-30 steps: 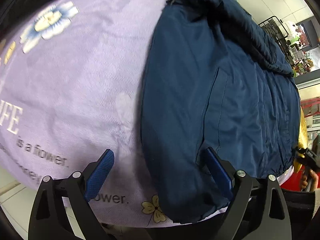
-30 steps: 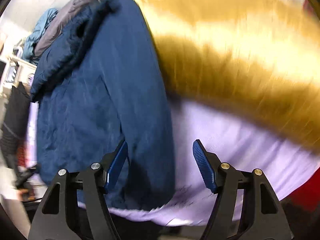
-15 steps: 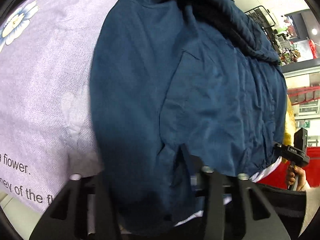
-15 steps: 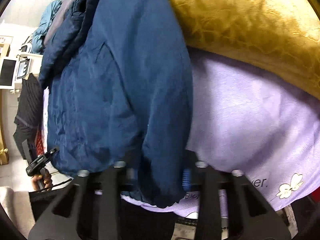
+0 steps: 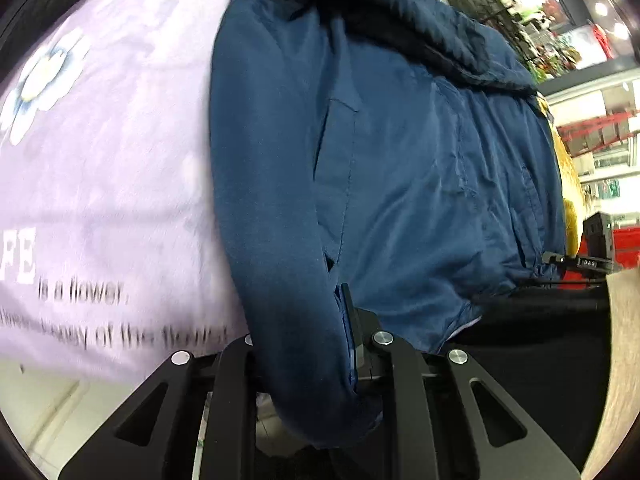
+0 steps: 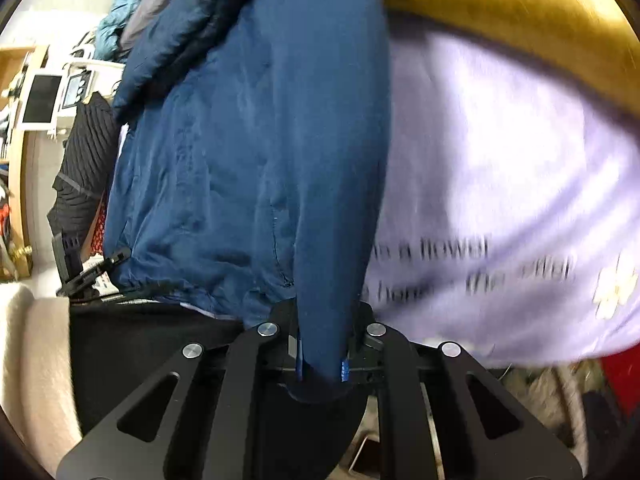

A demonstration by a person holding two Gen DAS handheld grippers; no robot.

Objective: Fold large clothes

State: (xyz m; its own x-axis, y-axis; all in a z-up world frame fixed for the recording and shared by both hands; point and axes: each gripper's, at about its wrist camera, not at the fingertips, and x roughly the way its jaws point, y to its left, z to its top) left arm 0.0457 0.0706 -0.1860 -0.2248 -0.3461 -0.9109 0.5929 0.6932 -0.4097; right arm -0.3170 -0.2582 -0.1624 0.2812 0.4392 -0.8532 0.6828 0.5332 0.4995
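Note:
A large navy blue jacket point(image 5: 400, 168) lies spread on a lilac blanket point(image 5: 100, 168) with printed flowers and text. My left gripper point(image 5: 304, 344) is shut on the jacket's near left sleeve end; the cloth hides the pads. In the right wrist view the jacket point(image 6: 240, 160) fills the left half. My right gripper point(image 6: 320, 356) is shut on the near right sleeve cuff, which hangs down between the fingers. Each gripper shows small at the far side of the other's view.
A mustard-yellow furry cloth point(image 6: 500, 8) lies on the blanket beyond the jacket's right side. More clothes, a light blue one point(image 6: 120, 16) among them, are piled at the far end. A black ribbed garment point(image 6: 84, 152) hangs at the left. Shelves and a wire rack point(image 5: 488, 4) stand behind.
A second ago both grippers were open above the sleeve ends. They have closed on the cloth and drawn back, lifting the two sleeve ends off the blanket.

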